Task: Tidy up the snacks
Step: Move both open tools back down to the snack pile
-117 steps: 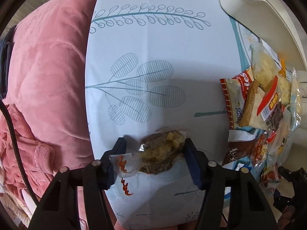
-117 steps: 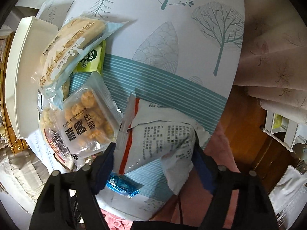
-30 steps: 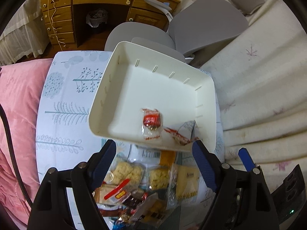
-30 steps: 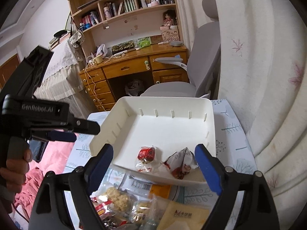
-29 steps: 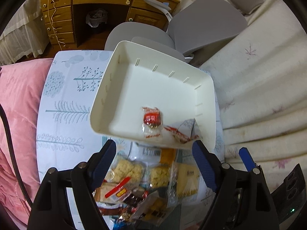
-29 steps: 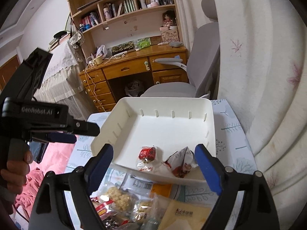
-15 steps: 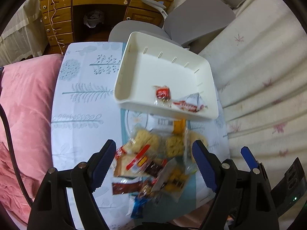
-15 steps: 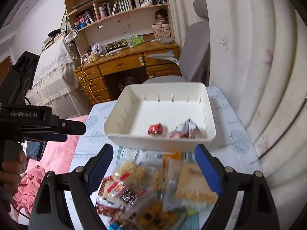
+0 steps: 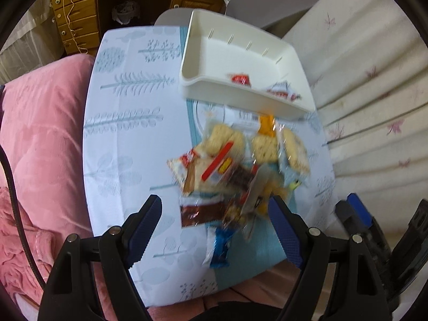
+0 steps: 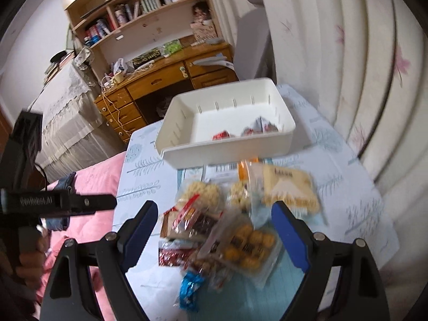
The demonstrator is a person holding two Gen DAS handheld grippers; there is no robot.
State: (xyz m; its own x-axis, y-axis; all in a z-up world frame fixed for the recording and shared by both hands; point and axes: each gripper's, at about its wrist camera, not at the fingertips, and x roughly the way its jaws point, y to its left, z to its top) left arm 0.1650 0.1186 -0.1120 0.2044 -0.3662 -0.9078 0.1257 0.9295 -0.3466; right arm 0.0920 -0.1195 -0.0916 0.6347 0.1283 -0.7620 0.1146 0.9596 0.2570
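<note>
Both grippers have pulled back: the left gripper (image 9: 215,231) and right gripper (image 10: 212,236) hang spread wide, empty, above the snack pile (image 9: 235,165), which lies just before the white tray (image 10: 227,149).

Left gripper (image 9: 215,227) and right gripper (image 10: 212,231): both now empty with jaws wide, drawn back above the snack pile (image 10: 227,227). White tray (image 9: 267,104): sits farther off; formerly gripped packets released.

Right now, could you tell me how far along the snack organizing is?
Early on. Two small packets lie in the white bin. Nothing is in hand: the left gripper and right gripper are open. The snack pile on the table remains.
</note>
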